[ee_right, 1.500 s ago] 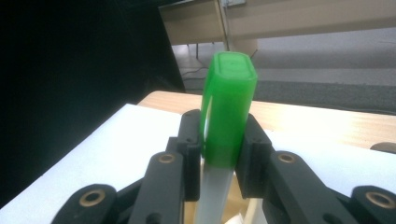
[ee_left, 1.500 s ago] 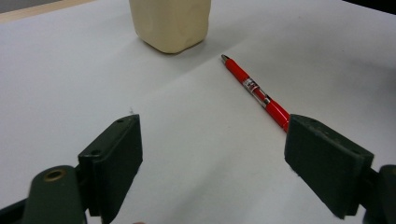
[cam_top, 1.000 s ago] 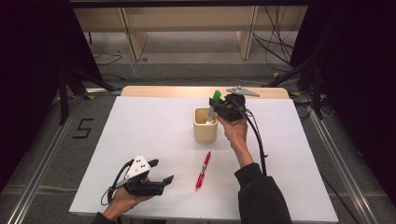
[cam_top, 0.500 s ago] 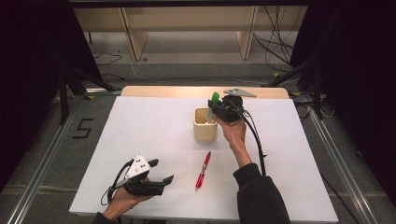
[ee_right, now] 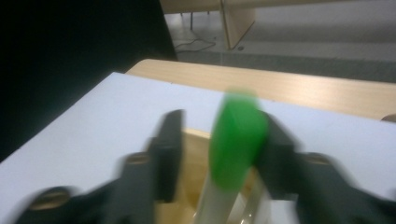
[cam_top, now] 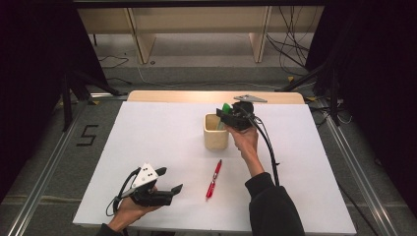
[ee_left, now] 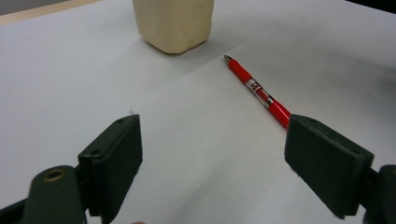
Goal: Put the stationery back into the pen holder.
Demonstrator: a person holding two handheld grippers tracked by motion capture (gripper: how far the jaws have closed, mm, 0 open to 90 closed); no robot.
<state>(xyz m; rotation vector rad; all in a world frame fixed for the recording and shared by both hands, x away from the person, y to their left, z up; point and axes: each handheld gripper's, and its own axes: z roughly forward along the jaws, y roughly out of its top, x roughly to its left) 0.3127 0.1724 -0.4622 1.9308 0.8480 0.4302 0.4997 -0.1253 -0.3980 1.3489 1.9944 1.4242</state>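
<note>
The right gripper, jaws just opening, has released the green-capped white marker standing in the cream plastic cup. The marker appears light, rigid, slippery; grip its barrel. Left gripper rests open on the desk.

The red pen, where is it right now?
In the high view the red pen lies flat on the white table, just in front of the cream cup, between the person's two arms.
</note>
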